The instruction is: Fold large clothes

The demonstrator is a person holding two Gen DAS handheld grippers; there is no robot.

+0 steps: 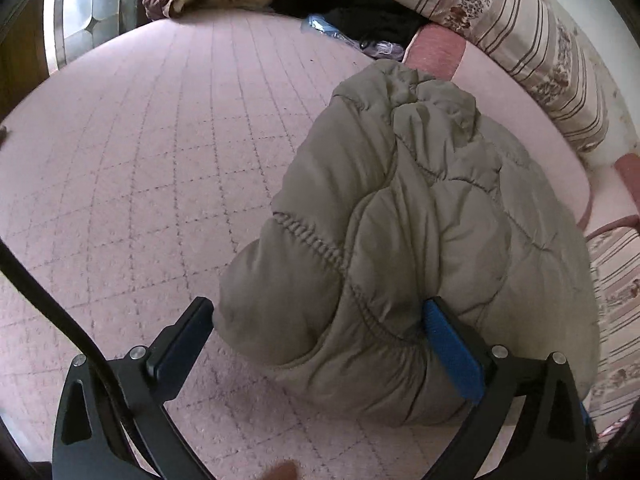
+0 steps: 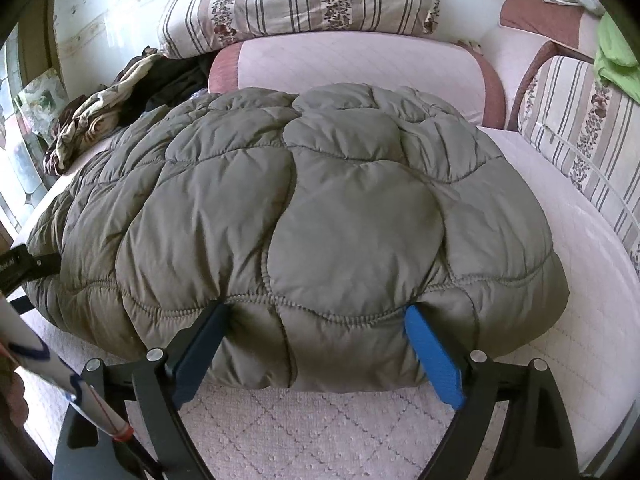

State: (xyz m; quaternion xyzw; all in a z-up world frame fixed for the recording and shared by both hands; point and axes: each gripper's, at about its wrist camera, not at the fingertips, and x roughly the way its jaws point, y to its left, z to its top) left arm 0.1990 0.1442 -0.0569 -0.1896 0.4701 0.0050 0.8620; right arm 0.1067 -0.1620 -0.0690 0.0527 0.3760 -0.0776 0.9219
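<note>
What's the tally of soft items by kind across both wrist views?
Quilted olive jacket: 1
Striped floral cushions: 2
Crumpled patterned cloth: 1
Black garment: 1
Green cloth: 1
Total: 6

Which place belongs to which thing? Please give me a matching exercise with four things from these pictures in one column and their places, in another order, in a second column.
Things:
1. quilted jacket
2. striped cushion
3. green cloth
4. crumpled patterned fabric

Places:
A. at the far left of the bed
B. in the middle of the pink bedcover
C. against the wall, behind the jacket
D. over the chair at the right

Pairs: 1-B, 2-C, 3-D, 4-A
</note>
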